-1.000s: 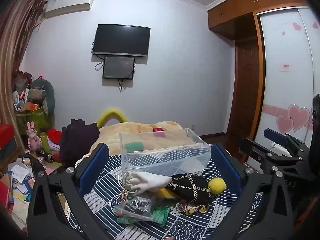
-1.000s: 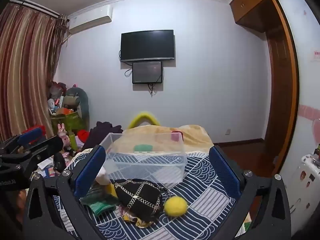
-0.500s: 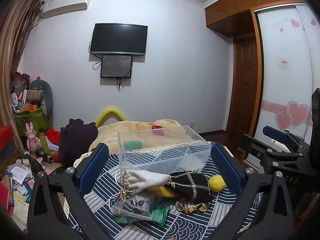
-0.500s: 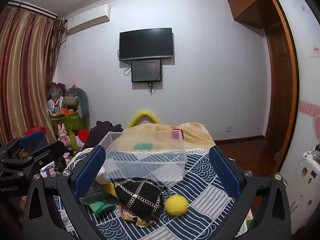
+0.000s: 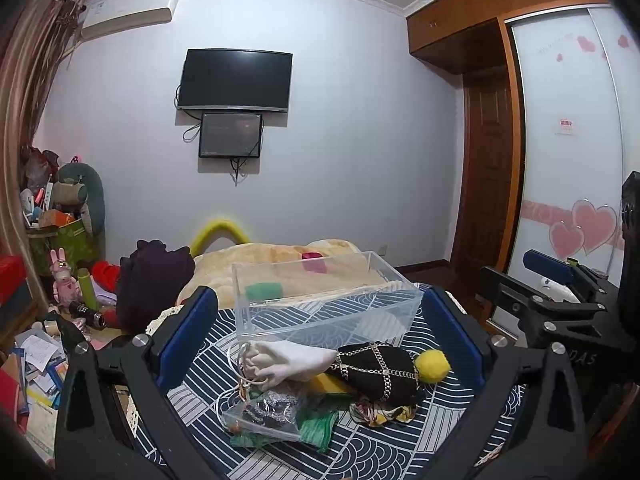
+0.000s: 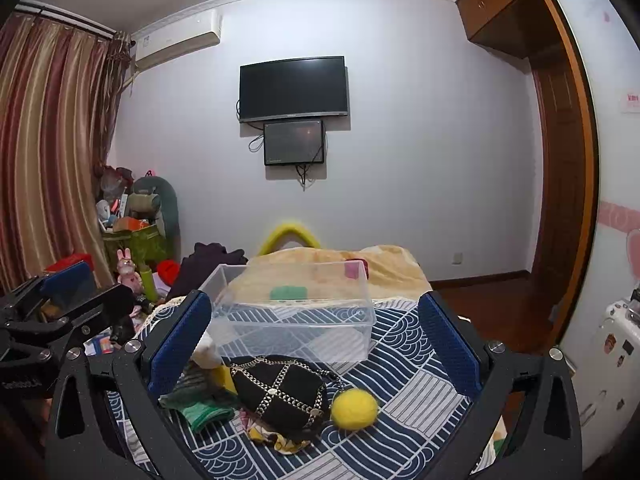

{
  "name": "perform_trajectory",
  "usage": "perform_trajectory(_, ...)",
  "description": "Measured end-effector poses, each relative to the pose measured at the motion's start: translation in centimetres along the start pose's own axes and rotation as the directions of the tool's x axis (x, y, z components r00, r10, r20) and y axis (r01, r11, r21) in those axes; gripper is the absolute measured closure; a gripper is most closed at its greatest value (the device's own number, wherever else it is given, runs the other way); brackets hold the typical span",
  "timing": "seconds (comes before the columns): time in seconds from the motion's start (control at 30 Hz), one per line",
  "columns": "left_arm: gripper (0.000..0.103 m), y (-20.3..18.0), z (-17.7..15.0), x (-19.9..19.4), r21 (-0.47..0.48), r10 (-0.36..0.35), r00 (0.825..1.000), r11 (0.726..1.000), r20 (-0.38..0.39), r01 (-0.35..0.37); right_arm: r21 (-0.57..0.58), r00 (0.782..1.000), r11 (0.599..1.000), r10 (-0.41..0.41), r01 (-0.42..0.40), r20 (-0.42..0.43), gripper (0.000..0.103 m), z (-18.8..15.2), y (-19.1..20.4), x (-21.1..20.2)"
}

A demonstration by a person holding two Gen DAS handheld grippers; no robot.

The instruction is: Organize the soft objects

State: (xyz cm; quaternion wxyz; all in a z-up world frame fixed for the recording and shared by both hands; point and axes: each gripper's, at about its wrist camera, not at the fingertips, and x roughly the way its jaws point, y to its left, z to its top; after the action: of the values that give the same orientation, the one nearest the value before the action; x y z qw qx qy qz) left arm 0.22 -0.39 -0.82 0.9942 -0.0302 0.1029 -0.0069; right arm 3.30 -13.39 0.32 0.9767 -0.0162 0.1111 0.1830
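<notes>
A pile of soft things lies on the blue patterned cloth [image 5: 360, 452]: a white drawstring pouch [image 5: 288, 362], a black chain-trimmed hat [image 5: 380, 372], a yellow pom ball [image 5: 433, 366], a green knit cloth [image 5: 316, 430] and a clear bag [image 5: 264, 414]. A clear plastic box [image 5: 324, 296] stands behind them. My left gripper [image 5: 320, 340] is open and empty, held above the pile. My right gripper [image 6: 316, 348] is open and empty, over the hat [image 6: 280, 392] and ball [image 6: 354, 408], with the box [image 6: 292, 316] beyond.
A bed with a tan blanket [image 5: 280, 256] lies behind the box. Clutter, toys and a dark garment [image 5: 152, 280] fill the left floor. A wardrobe with heart stickers [image 5: 576, 200] stands on the right. The other gripper [image 5: 560, 304] shows at the right edge.
Both grippers have tilted slightly, so the pile and box sit a touch lower and closer in view. Nothing was taken hold of.
</notes>
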Motion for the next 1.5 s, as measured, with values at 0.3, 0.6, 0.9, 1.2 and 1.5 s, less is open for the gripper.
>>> perform_trajectory(0.3, 0.000, -0.05, -0.08, -0.03, -0.001, 0.002, 1.000, 1.000, 0.001, -0.002, -0.001, 1.000, 1.000, 0.002, -0.002, 0.001, 0.000, 0.02, 0.06, -0.03)
perform_trajectory(0.6, 0.000, -0.01, 0.00, -0.06, 0.000, 0.002, 1.000, 1.000, 0.001, -0.002, 0.002, 1.000, 1.000, 0.009, -0.009, 0.000, 0.000, 0.13, 0.20, -0.02)
perform_trajectory(0.9, 0.000, 0.04, 0.10, -0.08, -0.001, 0.003, 1.000, 1.000, 0.002, -0.003, 0.005, 1.000, 1.000, 0.014, -0.014, 0.005, 0.000, 0.17, 0.14, -0.14)
perform_trajectory(1.2, 0.000, -0.08, 0.11, -0.13, -0.004, 0.002, 1.000, 1.000, 0.003, -0.002, 0.006, 1.000, 1.000, 0.015, -0.015, 0.006, 0.000, 0.16, 0.18, -0.19)
perform_trajectory(1.5, 0.000, 0.00, 0.13, -0.14, -0.007, 0.005, 1.000, 1.000, 0.004, -0.005, 0.006, 1.000, 1.000, 0.017, -0.017, 0.005, 0.000, 0.11, 0.19, -0.19)
